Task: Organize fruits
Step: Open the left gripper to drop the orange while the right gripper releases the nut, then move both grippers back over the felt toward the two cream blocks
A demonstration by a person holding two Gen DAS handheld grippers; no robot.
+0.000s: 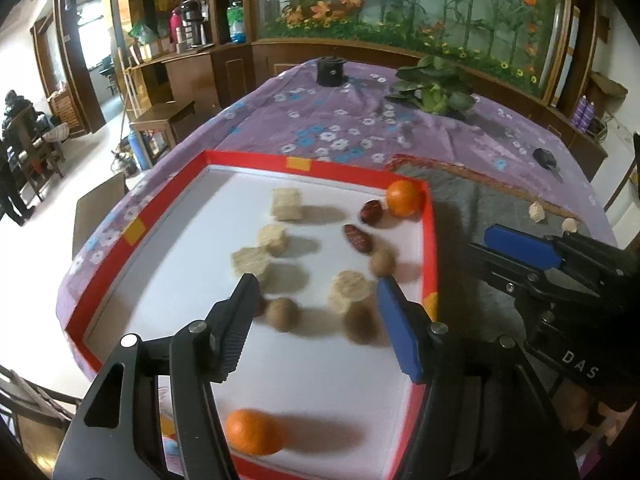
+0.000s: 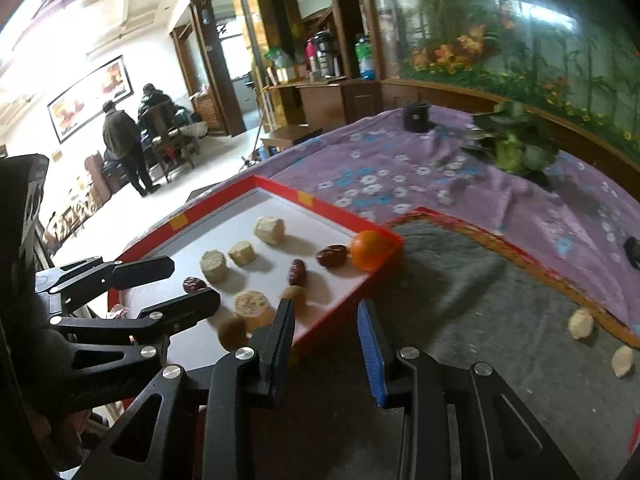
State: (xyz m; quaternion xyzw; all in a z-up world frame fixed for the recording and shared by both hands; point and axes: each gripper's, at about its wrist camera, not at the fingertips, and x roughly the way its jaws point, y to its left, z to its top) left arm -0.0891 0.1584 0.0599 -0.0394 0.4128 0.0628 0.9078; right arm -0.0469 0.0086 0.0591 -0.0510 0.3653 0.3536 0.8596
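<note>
The left claw (image 1: pixel 316 300) gapes empty above the red-rimmed white tray (image 1: pixel 244 158). Between its tips lie two brown round fruits (image 1: pixel 282 314) and a pale ridged chunk (image 1: pixel 350 290); beyond, wrinkled red dates (image 1: pixel 358 237) and an orange (image 1: pixel 405 197). The right claw (image 2: pixel 326 314), part open and empty, reads "DAS".

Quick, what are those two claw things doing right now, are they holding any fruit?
Left gripper: open, holding nothing, above the red-rimmed tray.
Right gripper: open, holding nothing, over the grey mat beside the tray.
</note>
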